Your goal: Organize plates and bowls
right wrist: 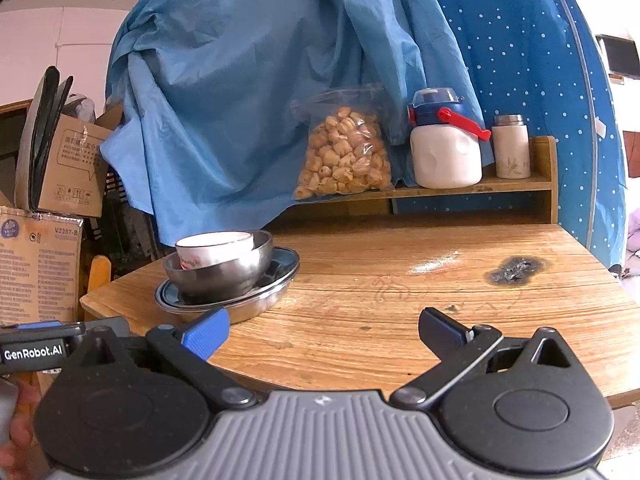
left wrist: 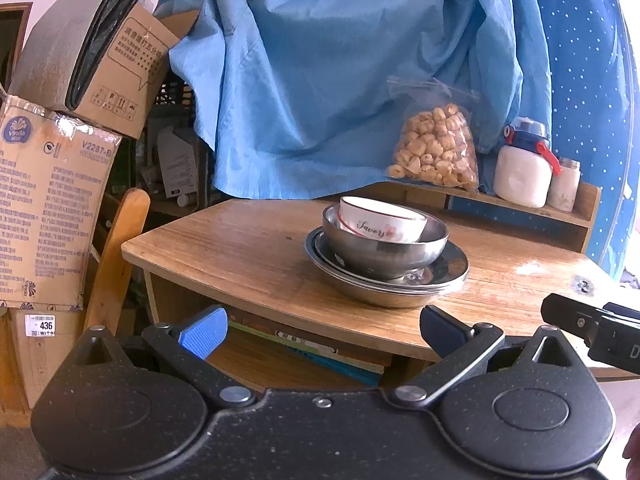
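Note:
A white ceramic bowl point(left wrist: 384, 222) with script lettering sits tilted inside a steel bowl point(left wrist: 384, 250), which rests on stacked steel plates point(left wrist: 448, 276) on the wooden table point(left wrist: 240, 248). From the right wrist the same stack stands at the table's left: white bowl point(right wrist: 216, 246), steel bowl point(right wrist: 224, 272), plates point(right wrist: 272, 296). My left gripper point(left wrist: 320, 330) is open and empty, short of the table's near edge, in front of the stack. My right gripper point(right wrist: 322, 332) is open and empty over the table's front, to the right of the stack.
A low shelf point(right wrist: 520, 184) at the table's back carries a bag of snacks point(right wrist: 344, 152), a white bottle with a blue lid point(right wrist: 446, 148) and a small flask point(right wrist: 510, 146). Blue cloth point(right wrist: 240, 80) hangs behind. Cardboard boxes point(left wrist: 48, 208) and a wooden chair back point(left wrist: 116, 256) stand left. Books point(left wrist: 320, 352) lie under the table.

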A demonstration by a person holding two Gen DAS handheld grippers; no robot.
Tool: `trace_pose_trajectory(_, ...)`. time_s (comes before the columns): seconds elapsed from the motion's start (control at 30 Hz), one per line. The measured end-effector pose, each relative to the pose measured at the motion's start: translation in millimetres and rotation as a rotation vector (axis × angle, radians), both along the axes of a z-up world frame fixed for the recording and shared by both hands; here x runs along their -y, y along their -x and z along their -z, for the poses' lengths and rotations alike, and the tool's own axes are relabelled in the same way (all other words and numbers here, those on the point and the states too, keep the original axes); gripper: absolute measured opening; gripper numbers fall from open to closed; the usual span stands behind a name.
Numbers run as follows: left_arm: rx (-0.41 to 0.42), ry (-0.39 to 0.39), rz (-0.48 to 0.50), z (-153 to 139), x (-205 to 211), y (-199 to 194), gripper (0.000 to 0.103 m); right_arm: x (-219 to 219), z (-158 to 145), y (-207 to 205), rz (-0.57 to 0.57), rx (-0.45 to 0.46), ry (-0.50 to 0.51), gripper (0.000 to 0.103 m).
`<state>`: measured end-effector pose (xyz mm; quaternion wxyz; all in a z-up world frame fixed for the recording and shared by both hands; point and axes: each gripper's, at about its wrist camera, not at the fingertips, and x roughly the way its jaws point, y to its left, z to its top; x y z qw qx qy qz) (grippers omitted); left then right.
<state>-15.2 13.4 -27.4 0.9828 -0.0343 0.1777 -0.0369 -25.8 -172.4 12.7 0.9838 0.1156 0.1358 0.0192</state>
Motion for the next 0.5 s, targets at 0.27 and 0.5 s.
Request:
trace_pose_trajectory(0.27,0.002,-0.004,-0.003,0.8,-0.1,0.1,0.102,-5.8,-1.2,-0.5,-0.017,-0.001,0.015,0.103)
trace_pose_trajectory(0.5,0.001,-0.002,-0.023,2.5,-4.5,0.9,0.102,-6.3,-1.6,-0.8,-0.011,-0.007,0.019,0.103)
